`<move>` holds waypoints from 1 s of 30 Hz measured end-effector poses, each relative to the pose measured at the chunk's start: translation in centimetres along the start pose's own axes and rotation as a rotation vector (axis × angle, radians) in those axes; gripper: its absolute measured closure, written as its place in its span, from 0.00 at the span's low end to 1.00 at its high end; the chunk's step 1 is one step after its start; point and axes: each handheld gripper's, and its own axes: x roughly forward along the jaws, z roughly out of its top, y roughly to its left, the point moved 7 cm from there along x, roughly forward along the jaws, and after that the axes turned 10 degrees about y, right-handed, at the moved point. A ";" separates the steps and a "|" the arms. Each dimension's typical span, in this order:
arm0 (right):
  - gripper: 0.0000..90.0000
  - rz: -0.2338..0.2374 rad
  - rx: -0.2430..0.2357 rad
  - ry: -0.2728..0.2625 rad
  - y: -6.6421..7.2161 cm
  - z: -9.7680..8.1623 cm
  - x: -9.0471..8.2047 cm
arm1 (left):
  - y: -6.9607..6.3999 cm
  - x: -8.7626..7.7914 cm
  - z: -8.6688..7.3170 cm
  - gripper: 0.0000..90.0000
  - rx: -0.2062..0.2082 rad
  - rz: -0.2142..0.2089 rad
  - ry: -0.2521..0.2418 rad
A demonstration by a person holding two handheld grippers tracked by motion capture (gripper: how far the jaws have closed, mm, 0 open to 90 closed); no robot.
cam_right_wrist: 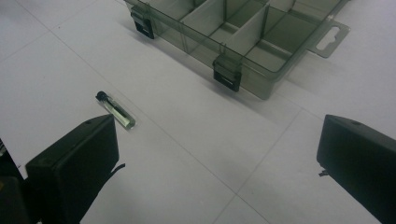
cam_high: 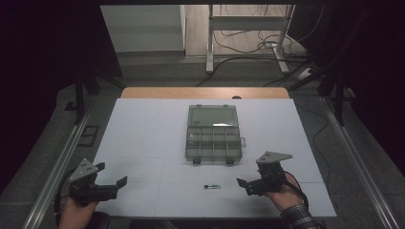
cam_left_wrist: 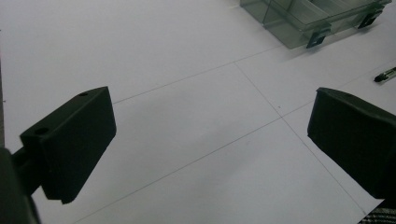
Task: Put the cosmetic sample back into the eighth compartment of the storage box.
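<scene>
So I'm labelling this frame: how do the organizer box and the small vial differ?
The organizer box is large, smoky-clear, lid open, with empty-looking divided compartments; the small vial is tiny, greenish, black-capped, lying on its side. The box sits mid-table, the vial nearer the person. Both rest untouched on the white table.

Bare white table all around; only the organizer box and small vial obstruct.

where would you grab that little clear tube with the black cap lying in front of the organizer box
Grip the small tube across the middle of its clear body, coming straight down from above. It lies flat on the white table, apart from the organizer box, with its long axis running left-right in the high view, so jaws should close front-to-back. The right gripper, open, is nearer.
</scene>
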 end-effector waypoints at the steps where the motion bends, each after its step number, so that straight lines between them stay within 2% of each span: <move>1: 0.00 0.004 -0.002 0.003 0.1 0.1 0.1 | 0.0 0.0 0.0 0.02 0.000 0.000 0.000; 9: 0.00 0.012 -0.024 0.032 0.3 0.6 0.8 | 0.0 0.0 0.0 0.02 0.001 0.000 0.000; 22: 0.00 0.029 -0.024 0.084 1.0 1.6 2.2 | 0.0 0.0 0.0 0.02 0.000 -0.002 0.002; 30: 0.00 0.032 -0.060 0.119 1.9 2.2 3.1 | 0.0 0.0 0.0 0.02 0.001 -0.003 0.002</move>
